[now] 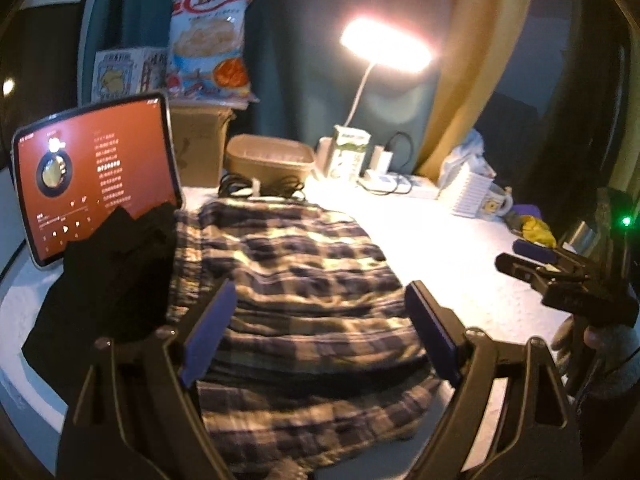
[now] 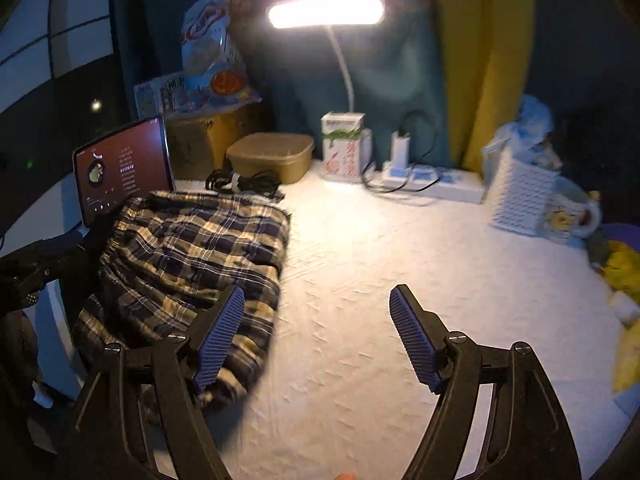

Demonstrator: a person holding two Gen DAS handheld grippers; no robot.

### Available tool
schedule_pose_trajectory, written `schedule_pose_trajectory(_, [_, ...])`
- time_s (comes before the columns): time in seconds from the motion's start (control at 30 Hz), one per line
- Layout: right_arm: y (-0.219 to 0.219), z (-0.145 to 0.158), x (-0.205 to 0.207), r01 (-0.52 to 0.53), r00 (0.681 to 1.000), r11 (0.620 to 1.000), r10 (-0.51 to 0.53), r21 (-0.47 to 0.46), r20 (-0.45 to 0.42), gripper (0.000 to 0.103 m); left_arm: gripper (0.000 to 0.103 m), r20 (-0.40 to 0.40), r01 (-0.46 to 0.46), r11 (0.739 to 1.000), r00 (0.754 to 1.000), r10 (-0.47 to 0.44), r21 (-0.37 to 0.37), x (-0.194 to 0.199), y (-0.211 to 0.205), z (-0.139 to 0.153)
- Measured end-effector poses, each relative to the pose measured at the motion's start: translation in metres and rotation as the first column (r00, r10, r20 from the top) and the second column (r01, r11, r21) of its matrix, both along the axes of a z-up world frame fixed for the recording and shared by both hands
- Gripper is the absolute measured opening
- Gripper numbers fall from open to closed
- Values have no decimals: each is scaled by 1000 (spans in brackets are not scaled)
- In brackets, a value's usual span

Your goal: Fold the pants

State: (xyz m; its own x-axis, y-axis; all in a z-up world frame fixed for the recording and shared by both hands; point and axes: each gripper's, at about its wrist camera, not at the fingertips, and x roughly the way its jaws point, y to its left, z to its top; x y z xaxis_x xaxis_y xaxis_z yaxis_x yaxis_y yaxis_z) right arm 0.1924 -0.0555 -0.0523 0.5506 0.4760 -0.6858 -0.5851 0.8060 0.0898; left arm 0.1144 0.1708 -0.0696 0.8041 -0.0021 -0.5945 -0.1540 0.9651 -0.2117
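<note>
From the left wrist, the plaid pants [image 1: 292,292] lie folded in a rumpled bundle on the white counter [image 1: 460,248], layers stacked, checks navy and cream. The left hand-held gripper [image 1: 320,320] hovers over them, fingers spread wide, gripping nothing. A black cloth [image 1: 108,292] touches their left edge, a tablet [image 1: 96,176] behind it.

From the right wrist, the pants [image 2: 188,264] sit at the counter's left side, near the tablet [image 2: 124,168]. The right hand-held gripper [image 2: 318,320] is spread too, empty, above bare counter [image 2: 400,248] just beside the bundle's right edge, with open room stretching right toward a white basket [image 2: 520,196]
</note>
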Motion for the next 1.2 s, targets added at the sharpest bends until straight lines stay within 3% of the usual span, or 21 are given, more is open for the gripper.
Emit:
schedule_pose_trajectory(0.67, [-93,95,-96,118,963,989,-135,88,234,78,87,174,108,990,977,-122,85,-55,-83,67])
schedule_pose_trajectory(0.97, [-109,125,-125,148,932,981,-182,127,313,78,87,246,109,975,957,-156,193,-83,-103,104])
schedule_pose_trajectory(1.2, [-114,153,-148,147,903,977,-195,151,382,78,87,309,89,968,937,-162,236,-102,-106,125])
